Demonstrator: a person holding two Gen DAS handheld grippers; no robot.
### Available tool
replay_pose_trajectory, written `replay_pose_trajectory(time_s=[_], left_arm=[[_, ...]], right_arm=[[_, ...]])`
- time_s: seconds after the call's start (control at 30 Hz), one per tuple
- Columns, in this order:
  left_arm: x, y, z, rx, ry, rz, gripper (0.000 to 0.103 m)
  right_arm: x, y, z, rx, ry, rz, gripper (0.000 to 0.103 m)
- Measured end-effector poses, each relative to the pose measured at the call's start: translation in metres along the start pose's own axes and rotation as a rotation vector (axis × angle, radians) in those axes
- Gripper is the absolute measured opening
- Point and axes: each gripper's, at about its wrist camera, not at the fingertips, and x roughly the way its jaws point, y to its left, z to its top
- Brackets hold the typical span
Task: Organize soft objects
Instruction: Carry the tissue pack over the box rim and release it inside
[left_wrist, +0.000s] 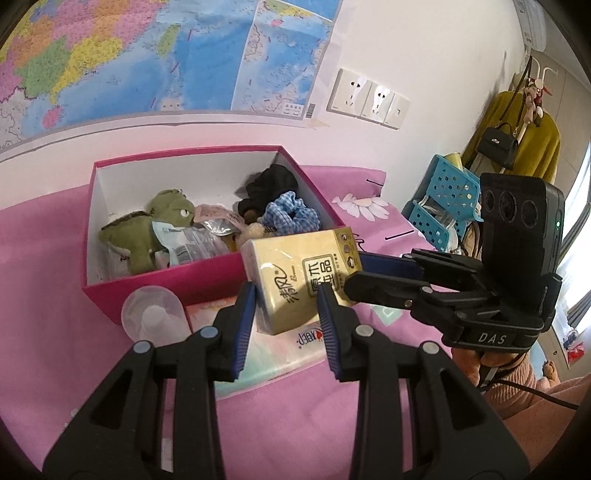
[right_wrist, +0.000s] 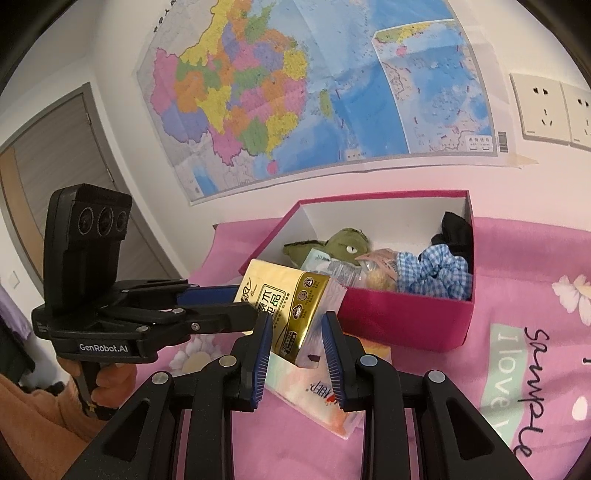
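- Between the left tongs' (left_wrist: 286, 308) blue pads, a yellow tissue pack (left_wrist: 301, 275) is being clamped, lifted just before the magenta box (left_wrist: 166, 282); the right tongs (left_wrist: 354, 273) are pinching its far end.
- Between the right tongs' (right_wrist: 297, 341) pads, the same tissue pack (right_wrist: 291, 306) is sitting tilted, gripped, the left tongs (right_wrist: 243, 308) squeezing its side above a flat tissue packet (right_wrist: 314, 398).

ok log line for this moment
held: yellow tissue pack | left gripper: shut on it | right gripper: shut on it | position: before pink box
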Motion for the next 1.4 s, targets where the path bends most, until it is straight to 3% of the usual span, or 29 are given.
replay_pose_trajectory(time_s=[1.4], left_arm=[[0.03, 0.025, 0.039, -0.02, -0.004, 0.028, 0.036]], right_arm=[[0.026, -0.018, 0.038, -0.009, -0.017, -0.009, 0.029]])
